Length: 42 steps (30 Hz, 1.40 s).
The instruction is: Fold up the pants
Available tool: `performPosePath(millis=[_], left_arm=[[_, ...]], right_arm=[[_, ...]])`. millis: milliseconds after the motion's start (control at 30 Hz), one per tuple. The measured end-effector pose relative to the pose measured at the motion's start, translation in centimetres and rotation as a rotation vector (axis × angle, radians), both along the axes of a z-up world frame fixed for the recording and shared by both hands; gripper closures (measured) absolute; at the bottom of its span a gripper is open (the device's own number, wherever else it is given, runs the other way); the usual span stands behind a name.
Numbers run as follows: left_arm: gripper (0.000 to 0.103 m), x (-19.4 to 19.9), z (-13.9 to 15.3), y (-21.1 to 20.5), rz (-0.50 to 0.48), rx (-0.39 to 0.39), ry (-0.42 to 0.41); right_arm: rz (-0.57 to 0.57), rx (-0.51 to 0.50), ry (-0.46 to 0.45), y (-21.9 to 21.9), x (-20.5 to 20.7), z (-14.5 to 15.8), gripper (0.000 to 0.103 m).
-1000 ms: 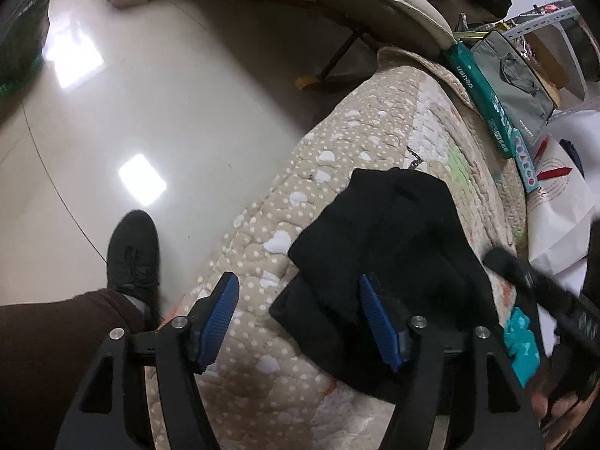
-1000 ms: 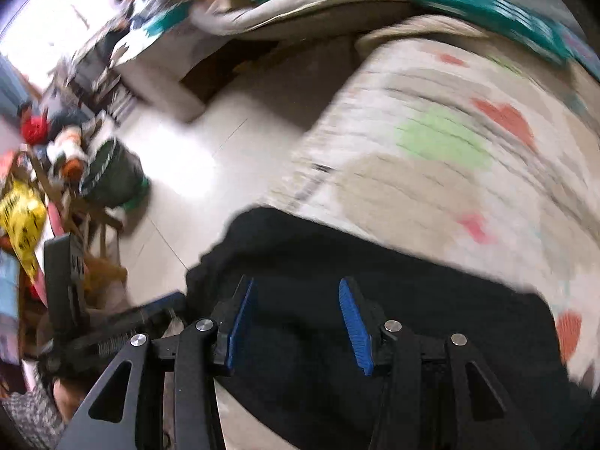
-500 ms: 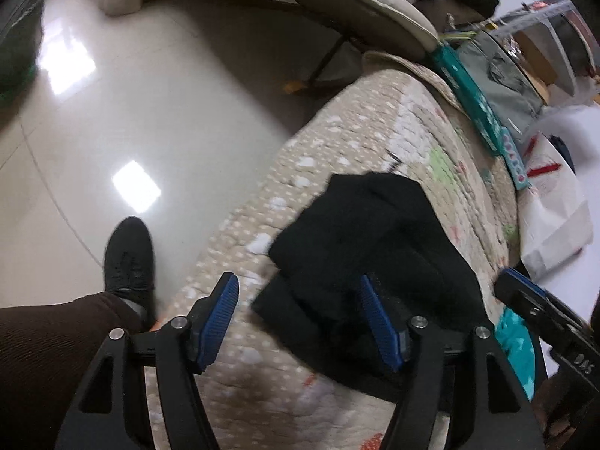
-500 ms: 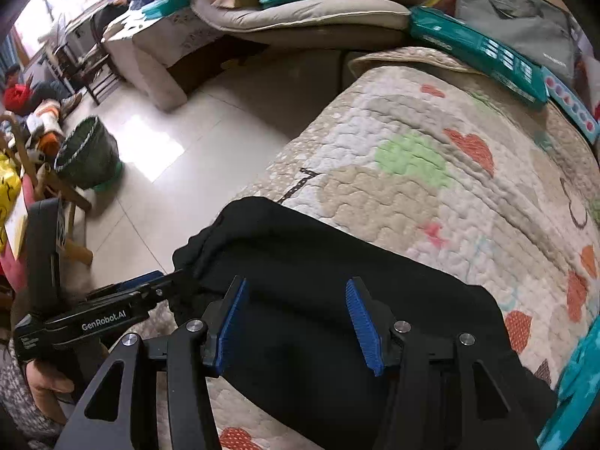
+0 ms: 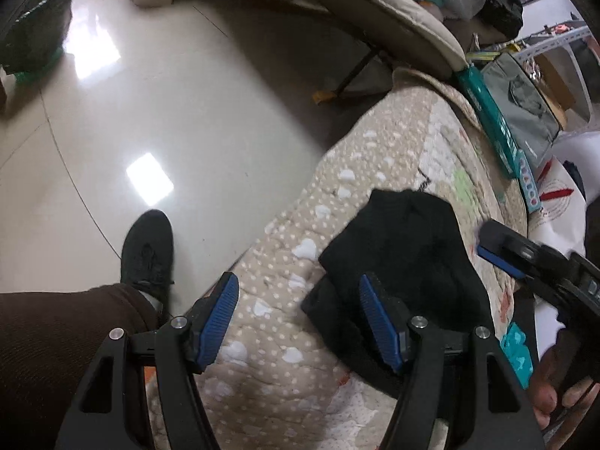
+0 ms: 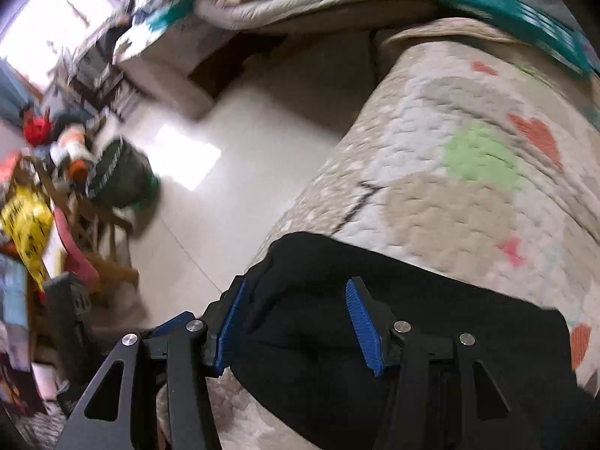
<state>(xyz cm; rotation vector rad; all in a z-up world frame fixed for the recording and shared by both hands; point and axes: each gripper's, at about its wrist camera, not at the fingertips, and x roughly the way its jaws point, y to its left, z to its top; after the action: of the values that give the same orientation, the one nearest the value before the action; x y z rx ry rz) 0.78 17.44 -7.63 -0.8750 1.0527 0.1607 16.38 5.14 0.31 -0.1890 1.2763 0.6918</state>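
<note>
Black fabric pants (image 5: pixel 405 247), bunched into a thick folded bundle, lie on a beige quilted cover with white dots and coloured hearts (image 5: pixel 285 247) that drapes a raised surface beside a glossy pale tiled floor (image 5: pixel 187 112). The left gripper (image 5: pixel 300 317), black-framed with 2 blue ribbed pads, hangs over the near edge of the cover with its fingers spread wide and nothing between them; its right pad (image 5: pixel 377 322) stands in front of the near end of the pants, though whether it touches the cloth cannot be told. In the right wrist view, which is motion-blurred, the pants (image 6: pixel 393 337) fill the lower half of the picture on the quilted cover (image 6: pixel 468 187). The right gripper (image 6: pixel 296 322) is likewise spread open above the garment, its fingers framing the top of the dark cloth without pinching it. From the left wrist view, the right gripper (image 5: pixel 498 251) shows at the right edge, just beside the far side of the pants, held in a bare hand (image 5: pixel 547 393). The person's black shoe (image 5: pixel 148 251) and brown trouser leg (image 5: pixel 56 337) appear at lower left on the floor. A long teal box (image 5: pixel 487 112) lies along the far edge of the cover, next to a grey bag (image 5: pixel 525 112). A dark green woven basket (image 6: pixel 120 176) stands on the floor amid clutter.
</note>
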Motion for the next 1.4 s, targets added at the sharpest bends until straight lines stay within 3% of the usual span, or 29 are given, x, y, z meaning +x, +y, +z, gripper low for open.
performPosePath(millis=[267,367,433,500,567,667,767,933,1133,1400], left_arm=[[0.037,1.8,-1.1,-2.1,-0.084,0.03,0.041],[0.037,2.0,-1.8,-2.0,-0.081,-0.016,0.052],[0.056,2.2,-1.7,-2.2,-0.103,-0.037,0.039],[0.083,2.3,-0.9,-2.8,-0.143,-0.019,0.005],[0.087,2.3,0.0,-3.4,-0.167,0.027,-0.01],[0.088,2.0,0.4,-3.1,-0.16,-0.027,-0.03],[0.088,1.5,1.2,-2.7,-0.156,-0.06,-0.061],[0.088,0.7,5.1,-3.4,-0.176,-0.029,-0.154],[0.088,2.4,8.8,-7.7,-0.252,-0.011,-0.216],[0.088,5.1,9.4,-16.4,-0.424,0.054,-0.213]], right_arm=[[0.19,-0.271,-0.057,7.9,0.3,-4.0,0.038],[0.241,-0.379,-0.071,9.6,-0.1,-6.0,0.037],[0.279,-0.45,-0.108,10.3,-1.0,-7.0,0.052],[0.295,-0.472,-0.14,10.4,-1.6,-7.2,0.067],[0.283,-0.454,-0.142,10.0,-1.8,-6.7,0.074],[0.25,-0.41,-0.161,9.3,-2.1,-5.0,0.079],[0.223,-0.355,-0.189,8.3,-2.6,-3.1,0.08],[0.144,-0.236,-0.222,6.0,-2.3,1.6,0.08],[-0.008,-0.067,-0.222,-0.8,-1.5,6.4,0.081],[-0.223,0.016,-0.167,-12.2,-0.5,5.5,0.081]])
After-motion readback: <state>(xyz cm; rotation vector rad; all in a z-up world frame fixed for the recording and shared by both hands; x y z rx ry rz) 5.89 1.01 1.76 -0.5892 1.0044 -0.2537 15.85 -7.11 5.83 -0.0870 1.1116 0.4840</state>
